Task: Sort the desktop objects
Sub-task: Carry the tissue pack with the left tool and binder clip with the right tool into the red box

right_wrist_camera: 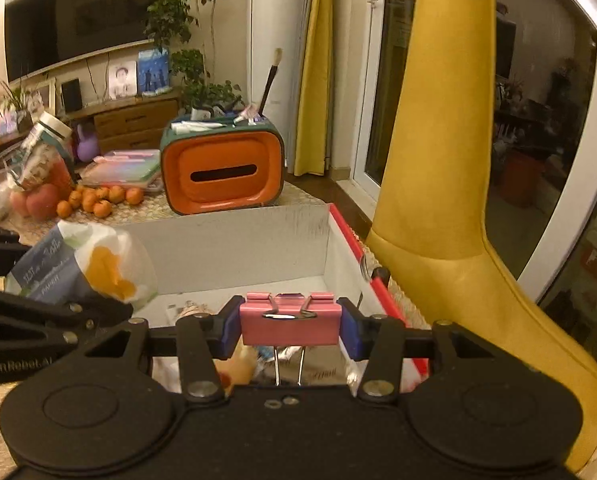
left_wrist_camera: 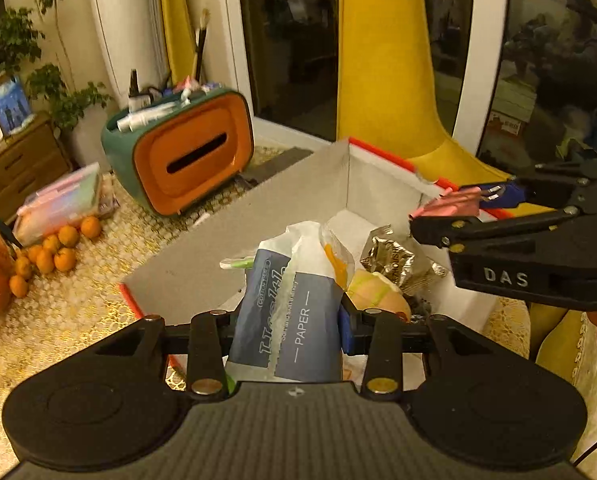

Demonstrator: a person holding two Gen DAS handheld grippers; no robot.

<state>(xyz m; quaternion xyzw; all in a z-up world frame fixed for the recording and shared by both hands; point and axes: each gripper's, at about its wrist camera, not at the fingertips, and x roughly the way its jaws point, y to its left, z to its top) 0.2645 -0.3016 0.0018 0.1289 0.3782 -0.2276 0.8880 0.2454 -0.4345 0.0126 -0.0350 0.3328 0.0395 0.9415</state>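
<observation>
Over the box, the left gripper clamps a tissue pack, while the right gripper beside it grips a pink binder clip above the box's right side.

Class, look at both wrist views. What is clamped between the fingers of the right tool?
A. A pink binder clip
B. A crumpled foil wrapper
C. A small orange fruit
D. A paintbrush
A: in the right wrist view the right tool has its blue pads pressed on either side of a pink binder clip, held over the open grey box; the left tool holds a tissue pack.
</observation>
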